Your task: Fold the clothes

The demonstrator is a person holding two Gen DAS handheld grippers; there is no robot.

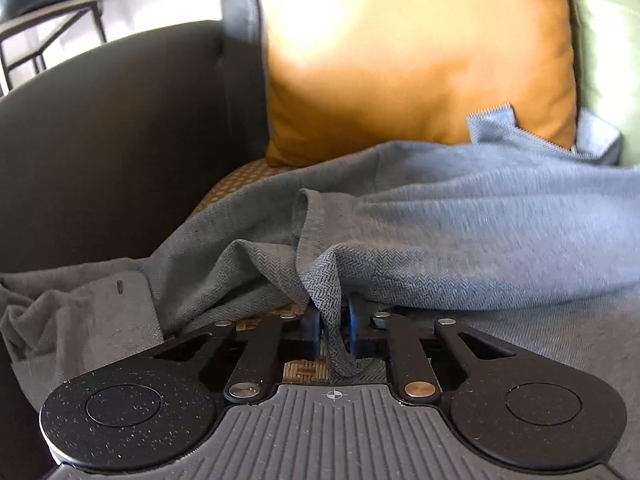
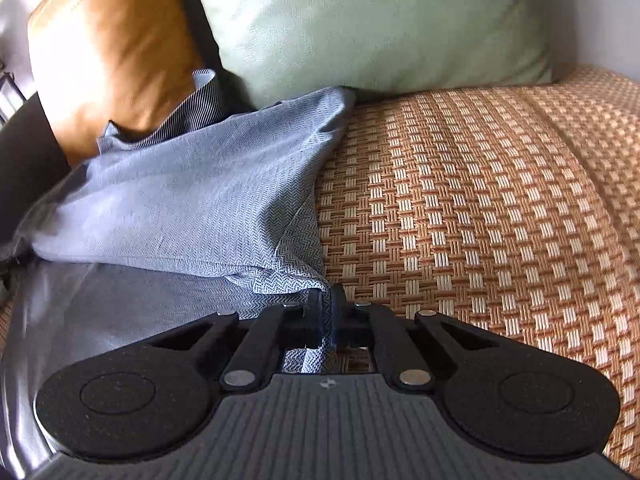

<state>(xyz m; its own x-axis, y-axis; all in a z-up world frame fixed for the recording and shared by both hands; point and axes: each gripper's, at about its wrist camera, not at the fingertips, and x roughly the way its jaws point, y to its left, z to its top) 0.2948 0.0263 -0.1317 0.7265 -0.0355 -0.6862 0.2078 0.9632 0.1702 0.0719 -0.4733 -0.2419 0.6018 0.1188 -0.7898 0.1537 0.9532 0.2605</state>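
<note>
Garment (image 1: 460,232) lies crumpled on the sofa seat (image 2: 480,200), against the cushions. Left tool (image 1: 334,320) clenched on a bunched fold; right tool (image 2: 329,312) clenched on its edge. Judged light, limp, non-slippery; best held at edges.

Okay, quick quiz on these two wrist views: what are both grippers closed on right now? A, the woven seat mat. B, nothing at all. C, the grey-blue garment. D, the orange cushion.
C: the left gripper pinches a bunched fold of the grey-blue garment, and the right gripper is clamped on that garment's edge beside the woven seat mat; the orange cushion stands untouched behind.
</note>
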